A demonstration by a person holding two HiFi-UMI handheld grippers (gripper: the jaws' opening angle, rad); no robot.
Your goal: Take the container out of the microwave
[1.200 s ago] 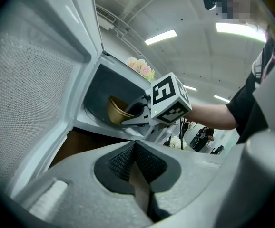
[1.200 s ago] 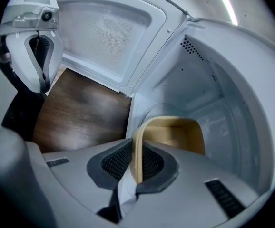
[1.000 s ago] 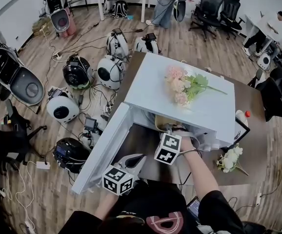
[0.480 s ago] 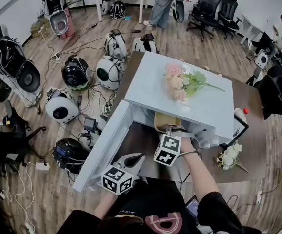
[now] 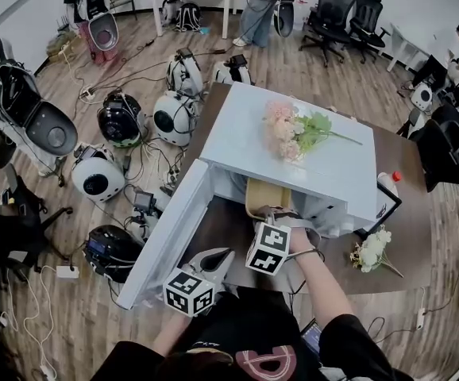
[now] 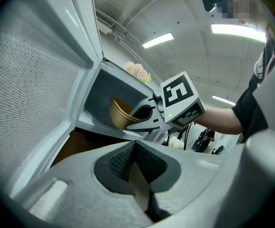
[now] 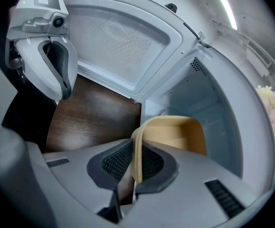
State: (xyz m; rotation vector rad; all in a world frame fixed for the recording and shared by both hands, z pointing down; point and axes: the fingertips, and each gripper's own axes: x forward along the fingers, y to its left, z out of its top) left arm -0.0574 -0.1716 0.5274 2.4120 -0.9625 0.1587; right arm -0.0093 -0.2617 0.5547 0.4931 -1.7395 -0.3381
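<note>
A tan, open-topped container (image 5: 263,196) sticks halfway out of the mouth of the white microwave (image 5: 237,137), tilted, with its far part still inside. My right gripper (image 5: 274,214) is shut on its near rim; in the right gripper view the rim (image 7: 137,151) is pinched between the black pads. The left gripper view shows the container (image 6: 120,114) held by the right gripper (image 6: 138,118) at the opening. My left gripper (image 5: 223,257) hovers in front of the open door (image 5: 162,236), left of the container, with its jaws together and nothing in them.
The microwave stands on a dark brown table (image 5: 416,213) with its door swung out to the left. Pink flowers (image 5: 291,133) lie on its top. A white bouquet (image 5: 372,252) and a red-capped bottle (image 5: 390,182) sit to the right. Round machines and cables cover the floor at left.
My right gripper has drawn back a little towards me with the container, so more of the container shows outside the microwave. The left gripper has stayed put.
</note>
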